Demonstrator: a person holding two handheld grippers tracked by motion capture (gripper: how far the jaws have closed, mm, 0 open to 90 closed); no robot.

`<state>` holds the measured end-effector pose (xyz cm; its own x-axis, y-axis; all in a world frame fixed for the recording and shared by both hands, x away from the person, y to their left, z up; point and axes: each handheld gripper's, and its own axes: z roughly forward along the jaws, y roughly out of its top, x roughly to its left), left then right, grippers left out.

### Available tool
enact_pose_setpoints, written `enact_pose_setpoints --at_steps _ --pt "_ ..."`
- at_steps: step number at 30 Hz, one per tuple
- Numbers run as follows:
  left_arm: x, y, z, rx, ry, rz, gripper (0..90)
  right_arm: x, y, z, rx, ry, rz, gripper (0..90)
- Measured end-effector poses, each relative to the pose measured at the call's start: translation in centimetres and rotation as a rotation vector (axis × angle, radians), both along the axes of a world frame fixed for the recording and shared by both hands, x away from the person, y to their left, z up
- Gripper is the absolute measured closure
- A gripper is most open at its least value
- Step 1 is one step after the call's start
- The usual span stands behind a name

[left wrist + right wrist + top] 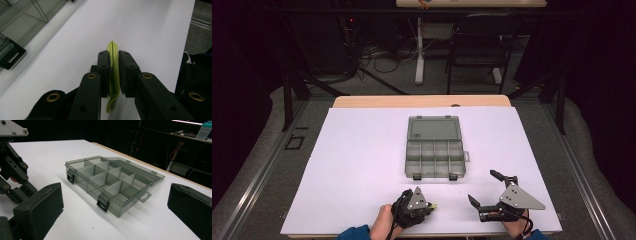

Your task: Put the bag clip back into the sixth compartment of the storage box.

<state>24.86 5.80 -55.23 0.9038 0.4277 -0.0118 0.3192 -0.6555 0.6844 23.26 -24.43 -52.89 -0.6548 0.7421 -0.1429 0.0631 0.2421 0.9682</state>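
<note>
While clamped, yellow-green strip (113, 67), left fingers (102, 67)

Bare white table (357, 165) lies all round the open compartment box (435, 147), the lone obstacle.

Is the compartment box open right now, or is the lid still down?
Open. The grey compartment box has its lid folded back flat on the table, and the dividers show bare; the compartments look empty in the right gripper view.

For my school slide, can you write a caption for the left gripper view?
Left gripper shut on a thin yellow-green strip above the white table.
</note>
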Motion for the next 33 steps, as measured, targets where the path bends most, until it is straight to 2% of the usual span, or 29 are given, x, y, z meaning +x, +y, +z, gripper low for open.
enact_pose_setpoints --at_steps 33 --pt "1.4 1.8 0.3 -0.049 -0.037 0.078 80.0 0.0 0.0 0.0 -0.004 0.003 -0.001 0.0"
